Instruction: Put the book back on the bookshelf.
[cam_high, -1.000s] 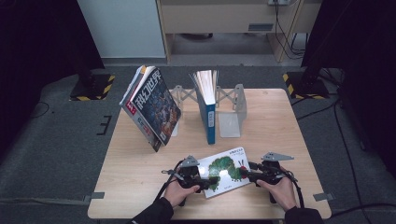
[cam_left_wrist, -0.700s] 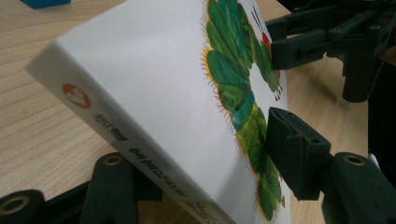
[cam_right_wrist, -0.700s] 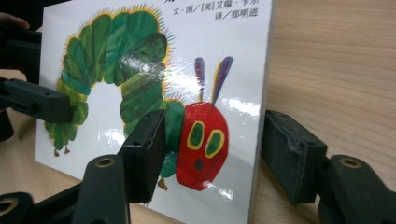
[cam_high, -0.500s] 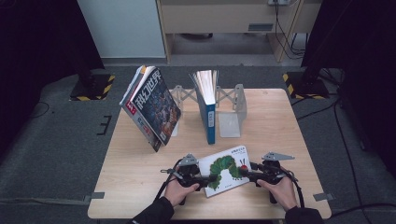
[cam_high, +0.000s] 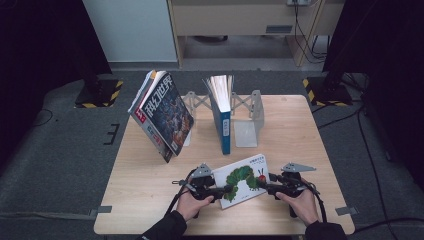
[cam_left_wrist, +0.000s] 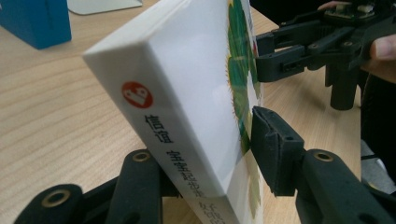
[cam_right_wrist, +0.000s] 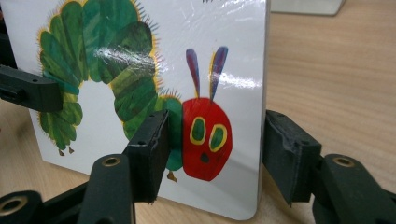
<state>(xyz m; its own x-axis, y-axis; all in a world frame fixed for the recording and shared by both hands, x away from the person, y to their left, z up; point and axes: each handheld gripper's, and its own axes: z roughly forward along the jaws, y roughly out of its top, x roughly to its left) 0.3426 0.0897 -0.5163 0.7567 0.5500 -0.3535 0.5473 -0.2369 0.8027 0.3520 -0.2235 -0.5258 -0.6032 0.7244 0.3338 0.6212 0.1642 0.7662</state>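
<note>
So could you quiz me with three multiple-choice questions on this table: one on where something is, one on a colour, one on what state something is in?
1. Where does the caterpillar book lie?
A. at the table's near edge, between the two hands
B. inside the metal book rack
C. on the floor

2. What colour is the caterpillar's head on its cover?
A. blue
B. red
C. yellow

3. How does the blue book stand in the metal book rack?
A. lying flat
B. open, face down
C. upright on its edge

Answers:
1 A: the left gripper and right gripper meet it from either side at the near edge.
2 B: the right gripper view shows a red head with yellow-green eyes.
3 C: in the high view it stands on edge, pages up, beside the leaning magazine.
</note>
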